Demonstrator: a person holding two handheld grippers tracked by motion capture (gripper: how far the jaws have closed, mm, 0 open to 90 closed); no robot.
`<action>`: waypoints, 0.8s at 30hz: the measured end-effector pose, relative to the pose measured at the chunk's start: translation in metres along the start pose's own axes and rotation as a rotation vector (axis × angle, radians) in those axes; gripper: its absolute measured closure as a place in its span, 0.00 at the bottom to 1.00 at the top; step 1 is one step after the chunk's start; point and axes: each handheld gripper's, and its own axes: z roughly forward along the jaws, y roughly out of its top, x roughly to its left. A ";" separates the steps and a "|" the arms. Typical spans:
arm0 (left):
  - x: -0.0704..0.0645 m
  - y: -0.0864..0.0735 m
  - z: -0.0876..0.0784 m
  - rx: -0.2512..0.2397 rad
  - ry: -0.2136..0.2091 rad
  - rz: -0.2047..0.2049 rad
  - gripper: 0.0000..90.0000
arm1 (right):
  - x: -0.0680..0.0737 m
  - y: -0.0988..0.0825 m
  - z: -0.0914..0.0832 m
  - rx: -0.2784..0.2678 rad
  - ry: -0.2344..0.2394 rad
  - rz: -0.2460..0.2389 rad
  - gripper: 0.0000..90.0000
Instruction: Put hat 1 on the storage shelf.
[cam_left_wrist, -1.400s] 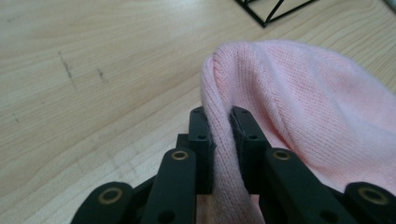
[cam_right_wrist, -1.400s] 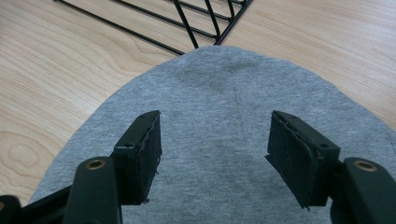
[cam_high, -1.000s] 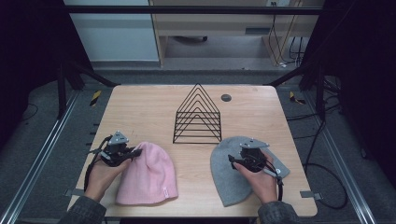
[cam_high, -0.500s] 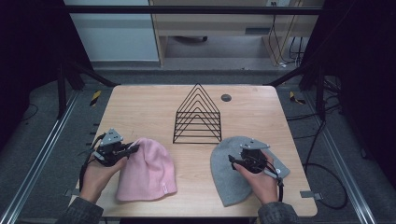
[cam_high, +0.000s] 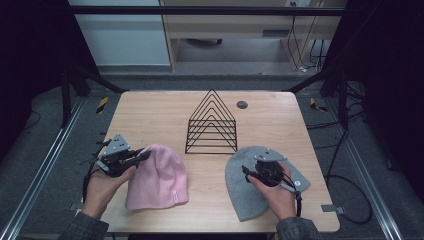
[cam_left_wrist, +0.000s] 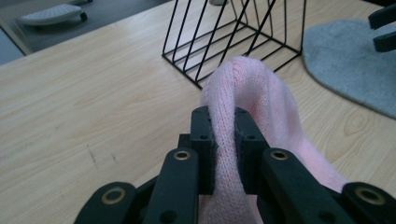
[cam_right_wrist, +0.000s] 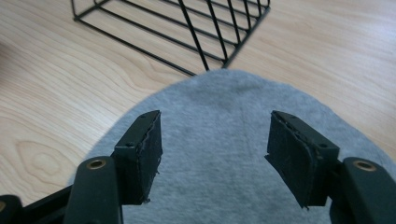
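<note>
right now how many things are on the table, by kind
beanies: 2, a pink beanie and a grey beanie
wire rack: 1
small dark round thing: 1
total: 4

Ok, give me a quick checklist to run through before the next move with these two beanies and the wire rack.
1. Left gripper clamped on the pink beanie: ok, a fold of knit is pinched between the pads.
2. Pink beanie off the table: not ok, the pinched edge is raised but the rest lies flat.
3. Right gripper holding the grey beanie: not ok, jaws stand open above the fabric with nothing pinched.
4. Wire rack upright with free slots: ok.
5. Way from the pink beanie to the rack free of other things: ok.
6. Pinch deep enough to last a full lift: cannot tell.
</note>
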 end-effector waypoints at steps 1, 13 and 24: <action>-0.001 0.003 -0.001 -0.005 -0.002 0.004 0.90 | 0.001 0.001 -0.001 -0.005 0.002 -0.004 0.39; -0.003 0.038 -0.013 -0.043 -0.015 0.032 0.90 | 0.016 0.024 -0.008 -0.050 0.024 -0.060 0.44; 0.007 0.092 -0.038 -0.075 0.017 0.086 0.90 | 0.056 0.069 -0.015 -0.086 0.084 -0.181 0.42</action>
